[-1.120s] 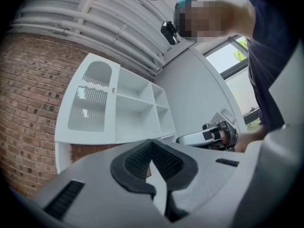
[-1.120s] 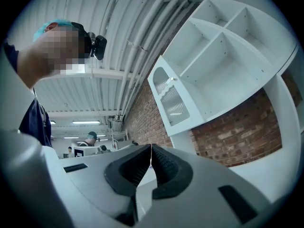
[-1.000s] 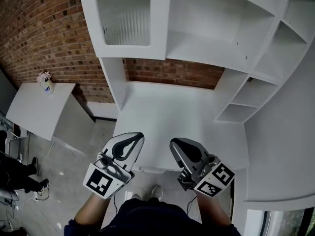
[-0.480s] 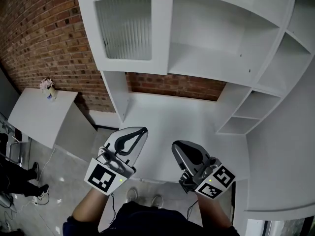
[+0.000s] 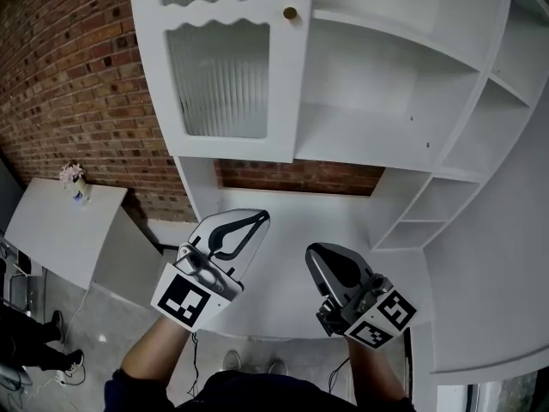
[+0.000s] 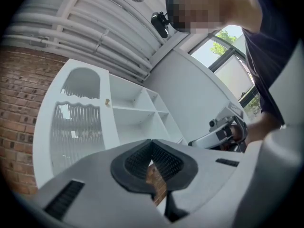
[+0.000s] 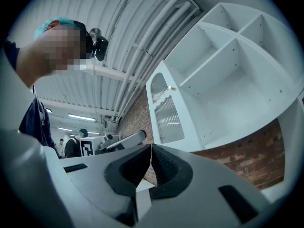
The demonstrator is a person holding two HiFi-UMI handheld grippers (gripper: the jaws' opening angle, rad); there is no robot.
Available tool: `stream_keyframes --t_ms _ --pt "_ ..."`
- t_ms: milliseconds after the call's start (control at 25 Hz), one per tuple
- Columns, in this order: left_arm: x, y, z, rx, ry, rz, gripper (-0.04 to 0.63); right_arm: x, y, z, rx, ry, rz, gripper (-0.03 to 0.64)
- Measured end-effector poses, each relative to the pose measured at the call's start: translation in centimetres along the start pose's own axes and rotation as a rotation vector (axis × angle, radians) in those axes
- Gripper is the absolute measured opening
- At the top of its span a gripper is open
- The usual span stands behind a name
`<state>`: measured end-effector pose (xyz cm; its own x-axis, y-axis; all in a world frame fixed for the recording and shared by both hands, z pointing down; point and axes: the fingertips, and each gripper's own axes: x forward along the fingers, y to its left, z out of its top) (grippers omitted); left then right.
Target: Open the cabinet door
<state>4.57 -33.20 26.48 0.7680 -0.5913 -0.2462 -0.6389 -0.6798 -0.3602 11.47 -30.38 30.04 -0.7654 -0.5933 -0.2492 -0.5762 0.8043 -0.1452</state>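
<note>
The white cabinet door [image 5: 221,75] with ribbed glass stands closed at the upper left of the shelf unit, and its small brass knob [image 5: 290,13] sits at the door's right edge. My left gripper [image 5: 260,218] is shut with nothing in it, hanging over the desk below the door. My right gripper [image 5: 310,251] is beside it, also shut and empty. In the left gripper view the jaws [image 6: 152,144] meet, with the door [image 6: 78,122] and knob [image 6: 107,101] beyond them. In the right gripper view the gripper [image 7: 151,148] points up towards the door [image 7: 167,113] and knob [image 7: 172,88].
Open white shelves [image 5: 403,67] fill the unit to the right of the door. Below them lie a white desk top [image 5: 292,221] and a brick wall [image 5: 69,75]. A small white table [image 5: 51,221] with a flower pot [image 5: 75,181] stands at the left.
Both grippers have risen and moved forward towards the cabinet. The head view has tilted up, so more of the door and its knob now show.
</note>
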Motion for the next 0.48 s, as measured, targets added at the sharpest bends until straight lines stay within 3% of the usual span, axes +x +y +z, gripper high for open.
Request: stream_keyframes --t_ms 280,480 --pt "2.1 4.6 1.9 0.099 -0.029 -0.015 0.008 2.5 -1.3 2.5 -0.053 -0.054 -0.062 0.026" --pt "3.7 7.6 3.0 0.286 -0.005 -0.009 0.009 3.3 -2.0 3.7 -0.090 -0.081 -0.093 0.026"
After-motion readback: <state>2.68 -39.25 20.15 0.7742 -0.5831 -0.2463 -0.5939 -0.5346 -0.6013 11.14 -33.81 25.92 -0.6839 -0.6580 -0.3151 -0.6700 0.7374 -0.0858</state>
